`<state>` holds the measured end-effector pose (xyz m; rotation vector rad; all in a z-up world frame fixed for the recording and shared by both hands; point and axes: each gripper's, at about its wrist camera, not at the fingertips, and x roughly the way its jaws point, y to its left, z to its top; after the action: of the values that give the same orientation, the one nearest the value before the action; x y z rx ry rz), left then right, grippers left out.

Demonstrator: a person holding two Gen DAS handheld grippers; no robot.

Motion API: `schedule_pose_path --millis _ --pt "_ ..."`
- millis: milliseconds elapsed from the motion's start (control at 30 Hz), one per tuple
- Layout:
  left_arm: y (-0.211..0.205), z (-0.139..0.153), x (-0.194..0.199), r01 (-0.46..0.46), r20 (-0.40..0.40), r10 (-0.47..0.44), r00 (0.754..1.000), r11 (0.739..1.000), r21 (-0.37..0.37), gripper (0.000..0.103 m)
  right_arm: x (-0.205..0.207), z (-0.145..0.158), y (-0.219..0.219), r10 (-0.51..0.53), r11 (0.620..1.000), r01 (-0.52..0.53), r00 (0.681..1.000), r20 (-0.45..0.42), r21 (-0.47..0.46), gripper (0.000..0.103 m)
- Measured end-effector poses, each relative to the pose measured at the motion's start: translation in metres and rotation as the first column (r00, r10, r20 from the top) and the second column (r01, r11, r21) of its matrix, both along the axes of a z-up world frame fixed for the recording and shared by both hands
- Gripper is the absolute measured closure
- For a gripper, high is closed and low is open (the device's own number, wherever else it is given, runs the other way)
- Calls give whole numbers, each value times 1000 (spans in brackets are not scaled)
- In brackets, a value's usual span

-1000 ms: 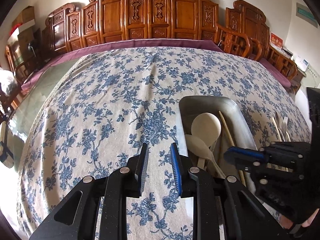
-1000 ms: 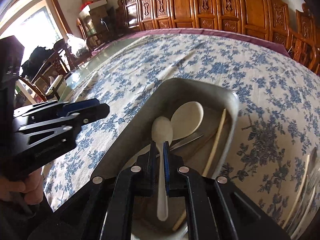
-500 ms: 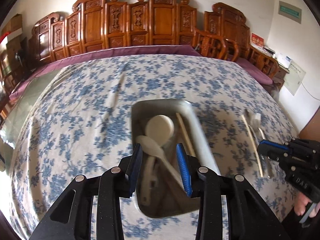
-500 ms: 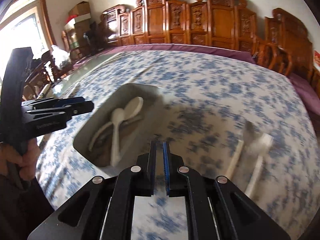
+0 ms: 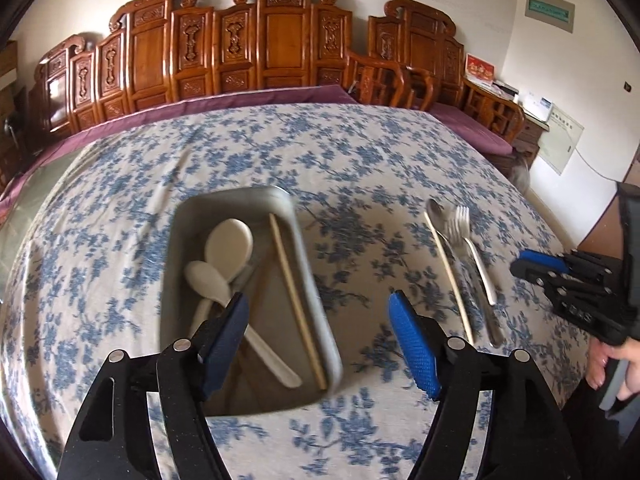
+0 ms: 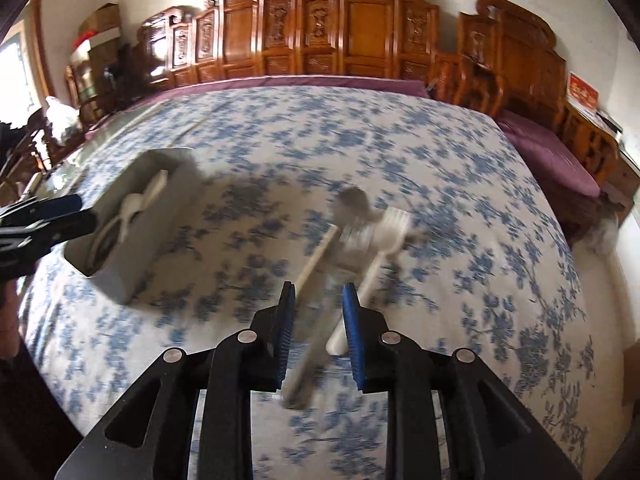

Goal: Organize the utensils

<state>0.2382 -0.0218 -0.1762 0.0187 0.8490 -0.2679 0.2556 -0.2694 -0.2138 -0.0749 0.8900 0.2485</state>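
over the near end of the metal tray [image 5: 182,240] your left gripper [image 5: 320,334] hung spread wide, empty. right of the tray, your right gripper [image 6: 316,326] gaped partway above the loose fork [image 6: 384,248] and chopstick [image 6: 316,260]. inside the tray lay two pale spoons [image 5: 228,246] and a chopstick [image 5: 294,296].

The left hand-held gripper [image 5: 320,320] has spread wide open; the right hand-held gripper [image 6: 316,312] let go of the white spoon [image 5: 224,292] — left in the tray [image 5: 308,276] — and opened over the loose cutlery [image 6: 360,240].
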Motion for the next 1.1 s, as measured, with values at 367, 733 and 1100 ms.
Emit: schedule_pose_path --millis 367,733,1100 --pt "-41 -21 -11 59 -49 -59 997 998 9 21 57 -50 -24 -75 997 73 994 -83 -28 76" --pt "-68 -32 -14 95 -53 -92 994 994 59 19 74 -58 -33 -64 998 65 991 -115 9 76" --pt "-97 -21 -8 136 -31 -134 991 987 87 19 69 -61 -37 -72 995 61 989 -126 -83 93"
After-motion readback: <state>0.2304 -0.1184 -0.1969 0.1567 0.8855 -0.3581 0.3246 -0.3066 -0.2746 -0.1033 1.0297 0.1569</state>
